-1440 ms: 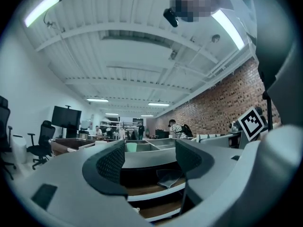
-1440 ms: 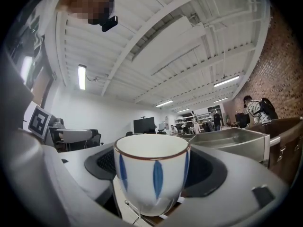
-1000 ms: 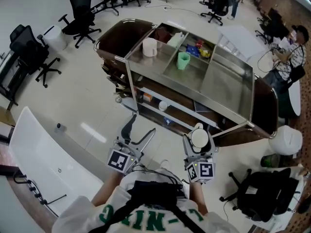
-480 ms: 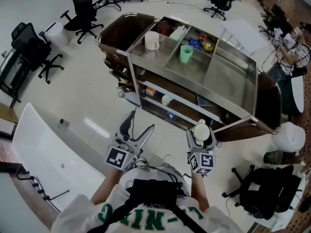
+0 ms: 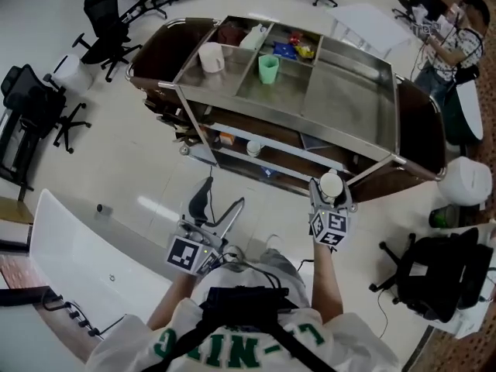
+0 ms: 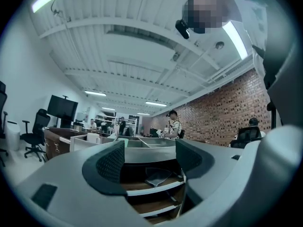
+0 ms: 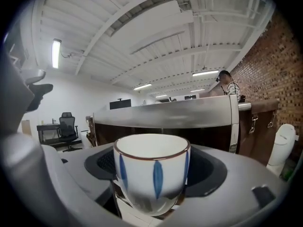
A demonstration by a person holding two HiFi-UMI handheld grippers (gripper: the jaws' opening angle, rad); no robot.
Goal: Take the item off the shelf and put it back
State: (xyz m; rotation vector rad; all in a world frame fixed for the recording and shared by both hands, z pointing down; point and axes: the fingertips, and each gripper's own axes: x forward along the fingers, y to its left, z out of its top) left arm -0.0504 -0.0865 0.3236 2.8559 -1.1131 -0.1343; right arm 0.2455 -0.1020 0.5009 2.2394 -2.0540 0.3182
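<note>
A white cup with blue leaf marks (image 7: pixel 152 176) sits upright between the pads of my right gripper (image 7: pixel 152 161), which is shut on it. In the head view that cup (image 5: pixel 332 183) hangs just in front of the steel cart (image 5: pixel 353 91), near its front right post, level with the open shelves (image 5: pixel 263 160). My right gripper (image 5: pixel 332 194) points at the cart. My left gripper (image 5: pixel 222 201) stays lower left, away from the cart, open with nothing between its fingers (image 6: pixel 113 163). In the left gripper view, the cart's shelves show beyond the jaws.
On the cart's top stand a white mug (image 5: pixel 211 56), a green cup (image 5: pixel 268 68) and snack packets (image 5: pixel 298 50). Office chairs (image 5: pixel 35 99) stand left, a white curved table (image 5: pixel 77 262) lower left, a black bag (image 5: pixel 438 277) and white bin (image 5: pixel 465 180) right. A person (image 5: pixel 457 37) stands far right.
My right gripper has carried the cup forward and right, closer to the cart's front right post. The left gripper has barely shifted. The head view has swung toward the cart.
</note>
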